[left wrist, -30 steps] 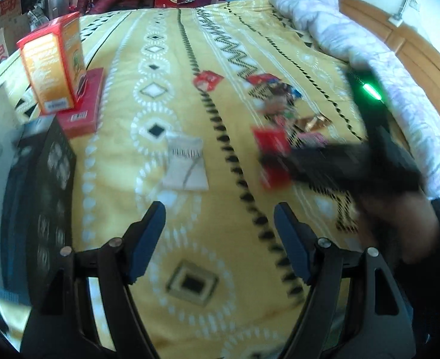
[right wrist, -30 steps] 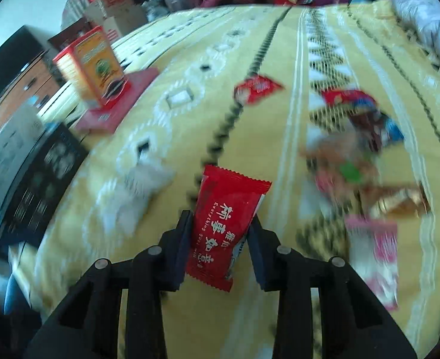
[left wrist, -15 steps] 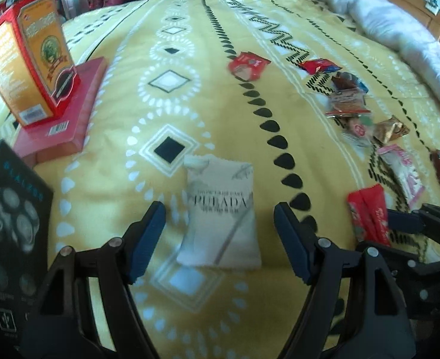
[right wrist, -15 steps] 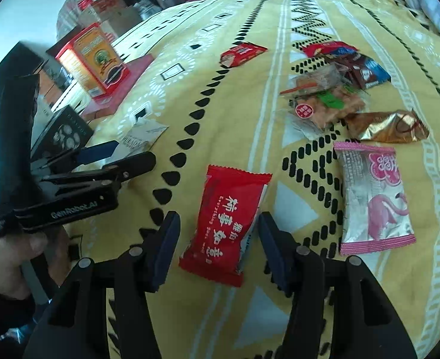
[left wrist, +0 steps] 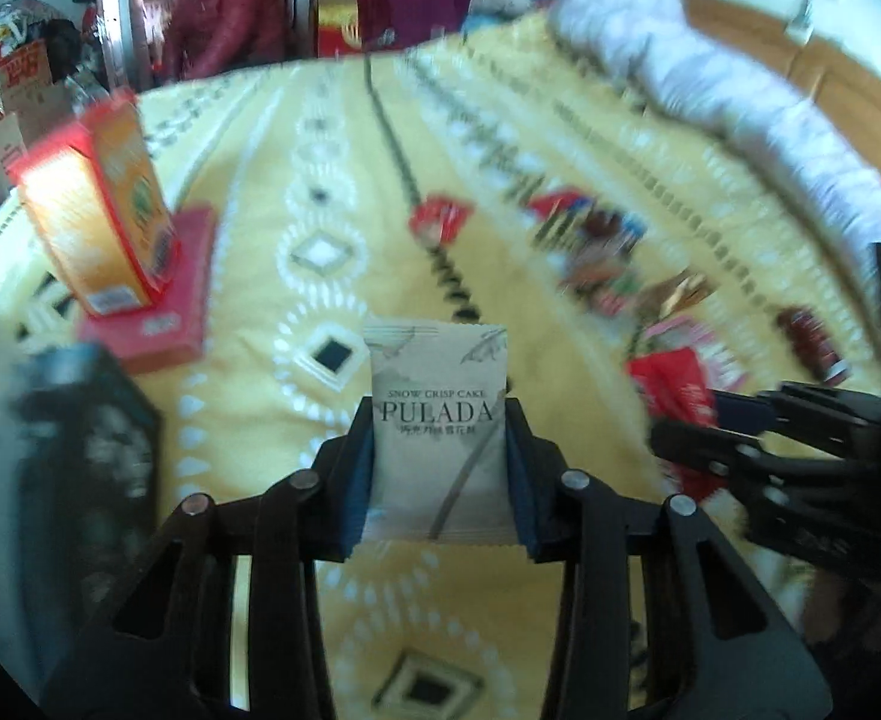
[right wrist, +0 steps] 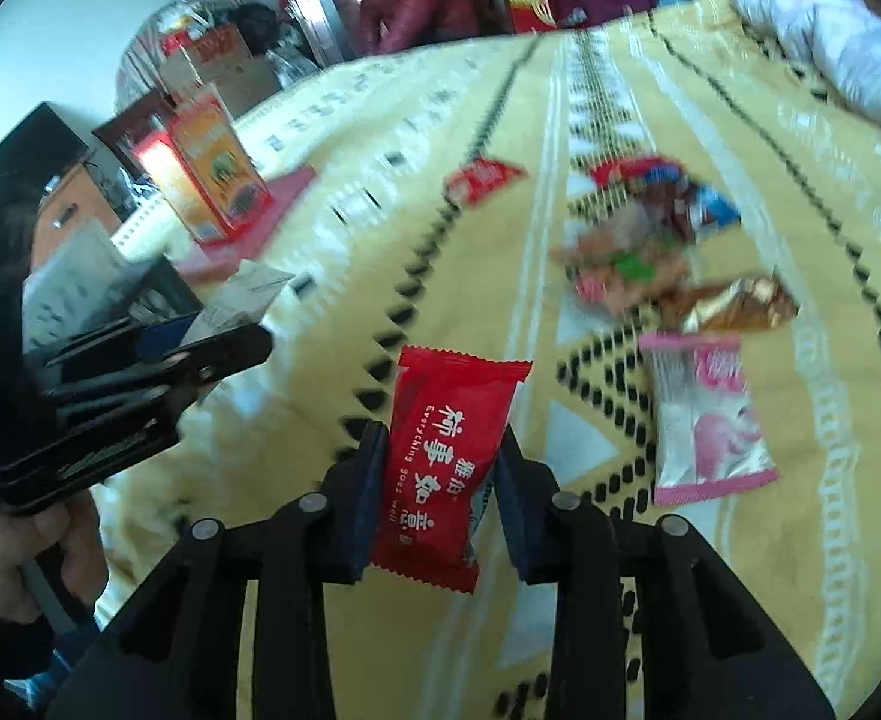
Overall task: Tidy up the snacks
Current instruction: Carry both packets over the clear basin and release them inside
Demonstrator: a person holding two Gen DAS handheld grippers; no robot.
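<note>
My left gripper [left wrist: 438, 468] is shut on a beige PULADA snack packet [left wrist: 437, 426], held upright above the yellow blanket [left wrist: 332, 180]. My right gripper [right wrist: 437, 480] is shut on a red snack packet [right wrist: 440, 462] with white Chinese characters, also lifted off the blanket. The right gripper with its red packet [left wrist: 674, 390] shows at the right of the left wrist view. The left gripper [right wrist: 140, 360] shows at the left of the right wrist view. Several loose snacks [right wrist: 644, 252] lie scattered on the blanket, with a pink packet [right wrist: 704, 420] nearest.
An orange box [left wrist: 98, 210] stands on a flat red box [left wrist: 158, 300] at the left. A black box [left wrist: 80, 450] stands nearer on the left. A lone red packet [left wrist: 440, 219] lies mid-blanket. A white quilt [left wrist: 740, 96] is bunched at the far right.
Both grippers were open around their packets half a second ago. Now each has closed on its packet and lifted it off the blanket.
</note>
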